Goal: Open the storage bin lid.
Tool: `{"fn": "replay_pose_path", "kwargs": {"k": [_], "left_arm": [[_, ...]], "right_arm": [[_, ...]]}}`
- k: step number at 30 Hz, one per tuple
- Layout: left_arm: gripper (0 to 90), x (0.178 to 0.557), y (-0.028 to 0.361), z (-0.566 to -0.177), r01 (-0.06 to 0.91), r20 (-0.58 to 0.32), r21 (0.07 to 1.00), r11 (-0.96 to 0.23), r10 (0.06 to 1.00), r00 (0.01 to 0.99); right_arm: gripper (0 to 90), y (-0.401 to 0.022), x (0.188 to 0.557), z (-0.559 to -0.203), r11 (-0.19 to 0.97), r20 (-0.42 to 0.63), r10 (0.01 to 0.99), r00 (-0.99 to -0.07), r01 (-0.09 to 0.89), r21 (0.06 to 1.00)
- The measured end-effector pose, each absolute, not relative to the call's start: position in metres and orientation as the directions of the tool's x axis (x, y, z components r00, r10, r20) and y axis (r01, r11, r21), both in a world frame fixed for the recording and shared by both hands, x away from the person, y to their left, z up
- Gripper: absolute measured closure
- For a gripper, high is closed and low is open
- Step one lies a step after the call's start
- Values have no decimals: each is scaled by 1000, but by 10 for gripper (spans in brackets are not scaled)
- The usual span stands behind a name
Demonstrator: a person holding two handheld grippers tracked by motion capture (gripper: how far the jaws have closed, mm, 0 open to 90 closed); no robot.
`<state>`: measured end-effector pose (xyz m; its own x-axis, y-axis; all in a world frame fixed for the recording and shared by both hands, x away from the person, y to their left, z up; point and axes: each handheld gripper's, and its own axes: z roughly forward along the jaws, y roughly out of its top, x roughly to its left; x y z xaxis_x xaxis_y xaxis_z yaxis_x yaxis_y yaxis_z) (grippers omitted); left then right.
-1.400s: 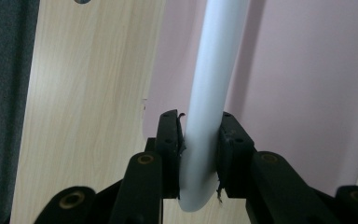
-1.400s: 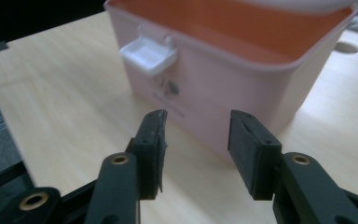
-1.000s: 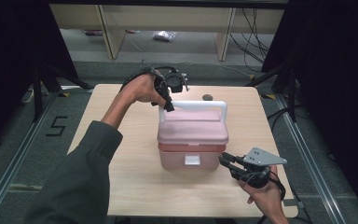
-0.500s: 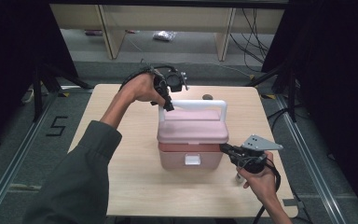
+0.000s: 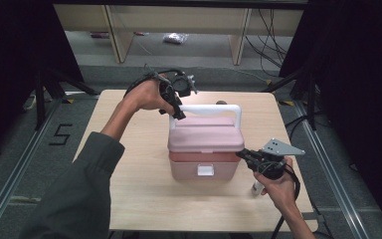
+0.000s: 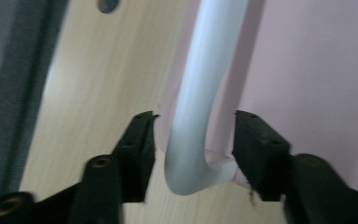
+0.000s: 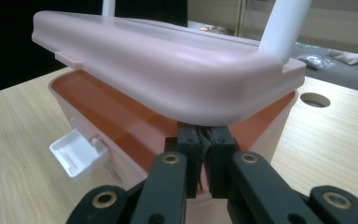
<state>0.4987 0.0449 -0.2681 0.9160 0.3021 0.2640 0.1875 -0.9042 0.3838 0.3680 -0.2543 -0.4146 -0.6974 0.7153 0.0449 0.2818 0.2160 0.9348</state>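
Pink box with its lid ajar, a hand-held gripper at each end

The pink box stands mid-table, white handle upright. The left hand-held gripper has just been opening; its jaws straddle the handle's bend toward the far left corner, pads clear of it. The right hand-held gripper, jaws closed together, has its tips under the raised lid at the box's right end. The white latch hangs open.

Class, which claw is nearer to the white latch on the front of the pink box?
Right. The right claw sits at the box's front right corner, beside the white latch; the left claw is up at the handle.
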Motion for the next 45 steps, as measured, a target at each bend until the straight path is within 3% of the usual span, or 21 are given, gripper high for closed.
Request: {"fn": "replay_pose_path", "kwargs": {"k": [6,10,18,21,33,45], "left_arm": [[345,485,64,-270,242,262,505,-829,414,872],[327,475,81,-277,281,254,531,-800,466,848],[305,459,115,-295,384,157,621,-684,588,793],[293,458,128,-304,378,141,652,-657,596,791],[291,436,146,-356,508,-33,685,-523,673,738],[302,418,132,-390,572,-172,736,-362,717,676]], "right_arm": [[870,-254,368,-411,215,55,720,-691,298,930],[870,-254,370,-409,218,32,720,-693,270,938],[870,-254,373,-406,213,16,726,-687,248,945],[870,-255,373,-404,223,14,718,-695,250,942],[870,-255,374,-395,205,36,726,-687,266,942],[870,-255,377,-389,213,22,725,-689,253,944]]}}
